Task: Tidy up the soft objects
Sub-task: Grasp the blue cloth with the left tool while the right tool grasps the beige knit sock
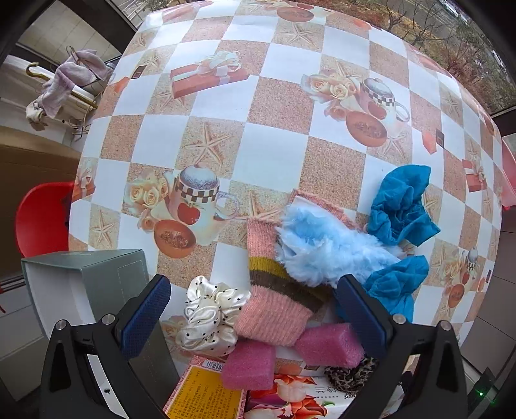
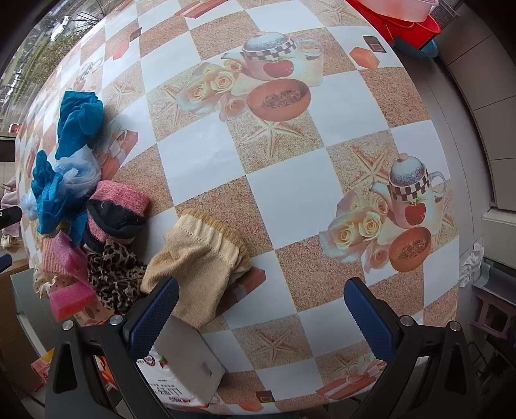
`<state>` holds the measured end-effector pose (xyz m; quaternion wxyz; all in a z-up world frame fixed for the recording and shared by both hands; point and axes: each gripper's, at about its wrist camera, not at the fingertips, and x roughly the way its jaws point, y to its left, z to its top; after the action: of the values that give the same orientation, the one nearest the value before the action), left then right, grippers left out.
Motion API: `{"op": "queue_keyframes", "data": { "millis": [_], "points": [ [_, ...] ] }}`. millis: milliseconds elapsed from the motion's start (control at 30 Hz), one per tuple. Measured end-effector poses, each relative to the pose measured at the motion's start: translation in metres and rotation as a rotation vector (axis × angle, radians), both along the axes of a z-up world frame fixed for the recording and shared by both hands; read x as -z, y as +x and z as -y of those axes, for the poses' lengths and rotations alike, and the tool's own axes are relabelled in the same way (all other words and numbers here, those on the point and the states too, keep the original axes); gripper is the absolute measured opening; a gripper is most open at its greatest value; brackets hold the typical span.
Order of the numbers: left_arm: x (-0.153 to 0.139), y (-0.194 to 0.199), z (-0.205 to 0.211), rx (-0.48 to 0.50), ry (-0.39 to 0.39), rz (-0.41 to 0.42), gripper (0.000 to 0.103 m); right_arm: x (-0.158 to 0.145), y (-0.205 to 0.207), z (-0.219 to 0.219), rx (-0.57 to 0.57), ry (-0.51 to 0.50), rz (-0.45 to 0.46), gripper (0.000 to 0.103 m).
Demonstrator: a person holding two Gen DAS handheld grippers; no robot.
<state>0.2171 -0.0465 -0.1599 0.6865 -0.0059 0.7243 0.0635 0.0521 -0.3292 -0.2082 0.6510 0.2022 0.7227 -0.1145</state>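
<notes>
In the left wrist view my left gripper (image 1: pixel 253 290) is open above a pile of soft things: a cream polka-dot scrunchie (image 1: pixel 209 316), a pink striped knit sock (image 1: pixel 274 290), light blue fluffy fabric (image 1: pixel 322 248), blue cloths (image 1: pixel 400 206), two pink sponges (image 1: pixel 248 364) and a leopard scrunchie (image 1: pixel 351 375). In the right wrist view my right gripper (image 2: pixel 261 293) is open and empty; a beige knit sock (image 2: pixel 200 267) lies by its left finger. The pile shows at the left: pink-and-dark sock (image 2: pixel 116 212), leopard scrunchie (image 2: pixel 113 274), pink sponges (image 2: pixel 69 298), blue cloths (image 2: pixel 74 129).
A grey box (image 1: pixel 96 277) stands at the table's left edge. A printed flat carton (image 1: pixel 225 393) lies under the sponges; a white carton (image 2: pixel 183 370) sits at the near edge. The checkered tablecloth (image 1: pixel 258 129) covers the table. A red chair (image 1: pixel 42 219) stands left, red tubs (image 2: pixel 403 16) far right.
</notes>
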Motion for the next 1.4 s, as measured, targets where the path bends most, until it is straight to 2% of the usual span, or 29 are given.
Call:
{"op": "queue_keyframes", "data": {
  "millis": [67,167,300,400,467,533,600,667,733,867,1033,1233,1400],
  "points": [
    [0.014,0.004,0.011,0.053,0.041,-0.021,0.103,0.009,0.006,-0.008,-0.032,-0.012,0.0,0.103],
    [0.032,0.007,0.018,0.104,0.153,-0.028,0.103,0.023,0.013,-0.024,-0.133,-0.073,-0.027,0.103],
    [0.044,0.015,0.005,0.117,0.233,-0.028,0.103,0.032,0.008,-0.022,-0.193,-0.128,-0.03,0.103],
    [0.042,0.026,-0.013,0.111,0.328,-0.003,0.103,0.033,-0.002,-0.007,-0.205,-0.187,-0.035,0.103],
    [0.031,0.033,-0.026,0.082,0.292,0.022,0.103,0.032,-0.011,0.012,-0.187,-0.231,-0.043,0.103],
    [0.013,0.035,-0.031,0.069,0.202,0.065,0.103,0.03,-0.018,0.034,-0.141,-0.251,-0.056,0.103],
    [-0.005,0.04,-0.016,0.104,0.109,0.102,0.103,0.024,-0.024,0.053,-0.071,-0.191,-0.023,0.103],
    [-0.014,0.043,0.011,0.189,0.048,0.128,0.103,0.018,-0.03,0.064,-0.019,-0.098,0.029,0.103],
    [-0.016,0.044,0.049,0.287,0.047,0.146,0.103,0.014,-0.033,0.068,0.006,-0.038,0.058,0.103],
    [0.003,0.044,0.11,0.416,0.079,0.137,0.103,0.005,-0.038,0.068,0.013,-0.019,0.105,0.103],
    [0.03,0.043,0.149,0.446,0.079,0.102,0.103,-0.001,-0.027,0.043,-0.003,-0.022,0.096,0.103],
    [0.056,0.042,0.17,0.472,0.099,0.083,0.103,0.036,-0.009,0.022,-0.013,-0.038,0.039,0.103],
    [0.073,0.047,0.171,0.462,0.073,0.059,0.103,0.053,-0.001,0.006,-0.046,-0.068,0.004,0.103]
  ]
}}
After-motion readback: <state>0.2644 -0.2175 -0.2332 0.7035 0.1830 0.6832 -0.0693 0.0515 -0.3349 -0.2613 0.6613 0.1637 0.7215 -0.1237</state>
